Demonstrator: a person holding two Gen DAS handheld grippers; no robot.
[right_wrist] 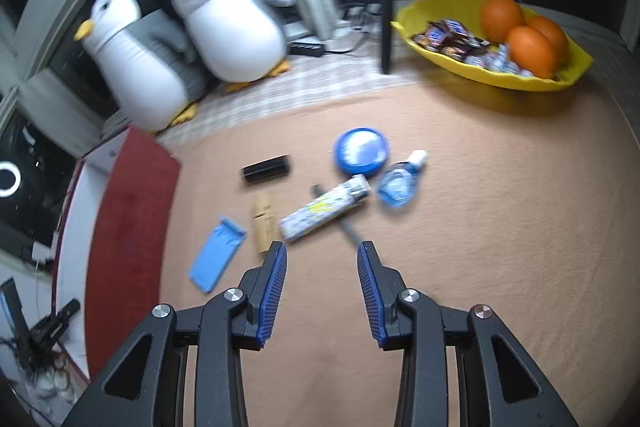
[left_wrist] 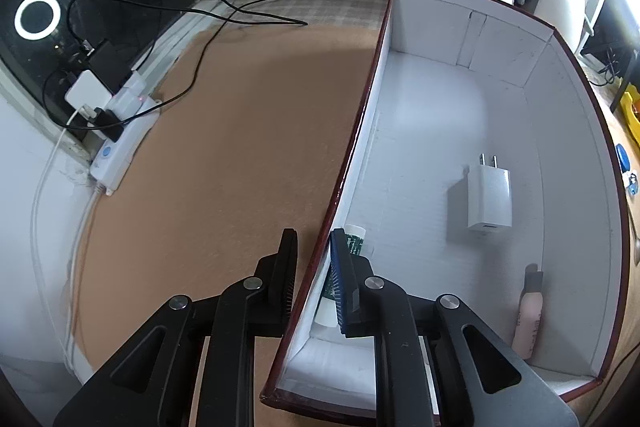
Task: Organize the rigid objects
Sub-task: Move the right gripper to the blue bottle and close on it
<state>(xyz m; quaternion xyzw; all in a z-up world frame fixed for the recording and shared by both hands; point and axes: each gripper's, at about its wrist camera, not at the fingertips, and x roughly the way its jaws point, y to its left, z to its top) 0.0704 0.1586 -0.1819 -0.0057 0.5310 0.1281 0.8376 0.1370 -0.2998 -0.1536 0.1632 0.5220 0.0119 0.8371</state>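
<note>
Left tongs [left_wrist: 314,259], clamped on the left wall of the box [left_wrist: 356,147], one finger outside it and one inside. Right tongs [right_wrist: 322,267], released and holding nothing, hang above the counter [right_wrist: 480,227].

Inside the box, three things: one white charger [left_wrist: 490,201] lying flat on the floor, one pink bottle [left_wrist: 528,319] leaning against the right wall, and one white-and-green tube [left_wrist: 352,247] against the left wall, partly hidden by the inner finger.

On the counter ahead of the right tongs, seven loose things: one blue flat case [right_wrist: 218,253], one tan stick [right_wrist: 264,221], one patterned lighter [right_wrist: 324,213], one grey rod [right_wrist: 344,223] lying under the lighter, one black cylinder [right_wrist: 266,167], one blue round tin [right_wrist: 361,151], and one clear blue bottle [right_wrist: 400,183].

Further out: two toy penguins [right_wrist: 232,23], one yellow bowl [right_wrist: 496,75] holding three oranges [right_wrist: 532,51] and wrapped sweets, and one power strip [left_wrist: 120,143] with cables at the counter's left edge.
</note>
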